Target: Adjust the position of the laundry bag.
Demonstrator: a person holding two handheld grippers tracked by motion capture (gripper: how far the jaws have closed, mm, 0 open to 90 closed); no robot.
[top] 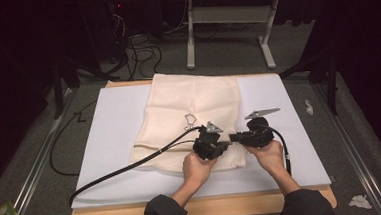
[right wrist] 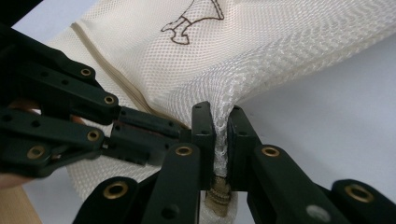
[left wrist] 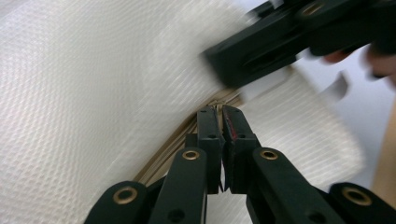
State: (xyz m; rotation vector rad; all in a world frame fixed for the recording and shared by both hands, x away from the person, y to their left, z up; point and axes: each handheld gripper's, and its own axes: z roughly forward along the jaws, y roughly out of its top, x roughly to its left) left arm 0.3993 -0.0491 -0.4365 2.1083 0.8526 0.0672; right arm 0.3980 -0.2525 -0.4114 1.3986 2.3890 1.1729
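My right tongs (right wrist: 220,140) are clamped on a bunched fold of the cream mesh zip bag (top: 194,117) at its near right corner. My left tongs (left wrist: 221,140) pinch its tan zipper seam (left wrist: 161,156) just beside. The bag lies flat on the white surface (top: 114,127). I expect it is light, limp and snag-prone, best gripped at seams. The zipper pull is hidden.

Pretty dim room, grey carpet floor (top: 225,55) all around the wooden worktop (top: 204,207), with a white-legged table (top: 228,15) behind it and black cables (top: 142,53) nearby.
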